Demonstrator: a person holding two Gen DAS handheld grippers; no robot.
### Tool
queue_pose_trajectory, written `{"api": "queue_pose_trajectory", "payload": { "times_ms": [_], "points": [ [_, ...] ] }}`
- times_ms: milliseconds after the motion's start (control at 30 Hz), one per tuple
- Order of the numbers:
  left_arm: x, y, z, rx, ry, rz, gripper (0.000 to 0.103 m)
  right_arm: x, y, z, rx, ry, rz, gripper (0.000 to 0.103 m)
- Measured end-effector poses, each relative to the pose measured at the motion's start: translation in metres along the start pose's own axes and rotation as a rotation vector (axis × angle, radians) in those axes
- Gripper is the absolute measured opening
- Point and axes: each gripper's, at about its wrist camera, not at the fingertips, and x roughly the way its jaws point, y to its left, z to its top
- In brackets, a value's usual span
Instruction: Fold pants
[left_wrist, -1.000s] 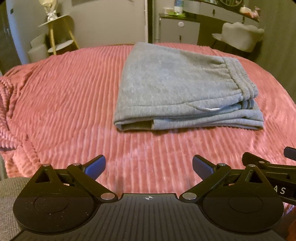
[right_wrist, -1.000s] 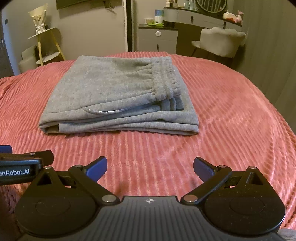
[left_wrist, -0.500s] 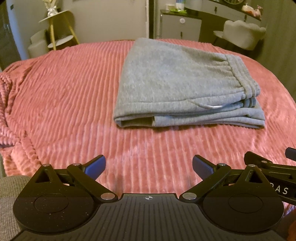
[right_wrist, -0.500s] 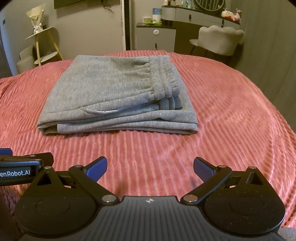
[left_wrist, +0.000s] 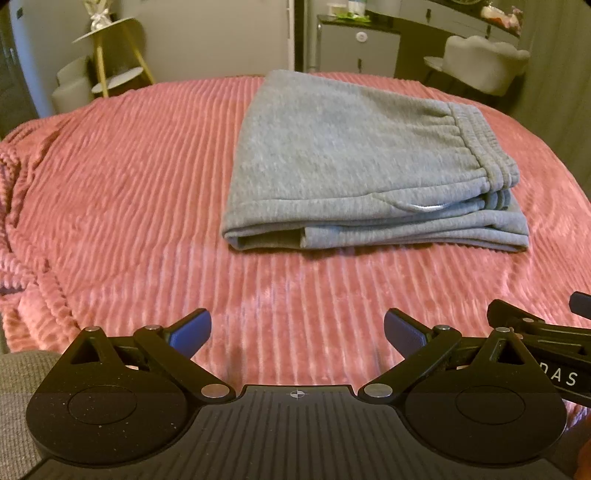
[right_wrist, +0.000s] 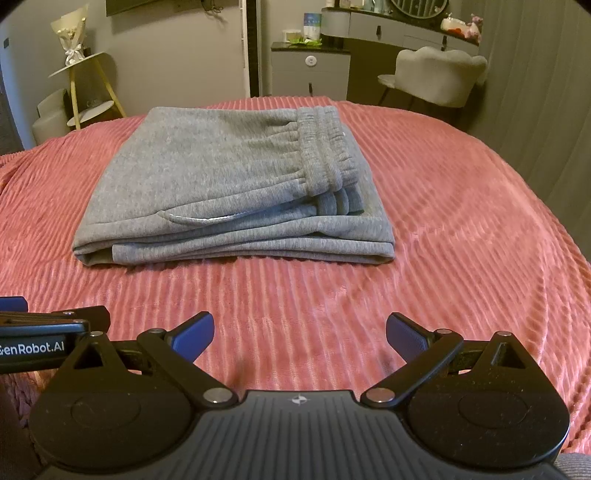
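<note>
Right wrist view shows my right claw (right_wrist: 300, 334) and left claw (left_wrist: 297, 332) both spread wide and empty, near the folded pants (right_wrist: 236, 184) on the bedspread (right_wrist: 461, 221); I'd withdraw level, brushing nothing.

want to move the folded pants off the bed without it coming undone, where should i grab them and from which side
Probably the near stacked edge of the pants, where the layers lie exposed facing both grippers. Slide one finger under the bottom layer from the near side and close on the whole stack, the left gripper by the left corner, the right gripper by the waistband end. Both jaws stand open and empty.
</note>
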Motion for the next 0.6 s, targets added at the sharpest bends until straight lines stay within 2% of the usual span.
{"api": "queue_pose_trajectory", "payload": {
  "times_ms": [600],
  "points": [
    [0.0032, 0.0001, 0.0001, 0.000, 0.011, -0.002, 0.102, 0.0014, -0.0003, -0.0008, -0.002, 0.007, -0.002, 0.100]
  ]
}}
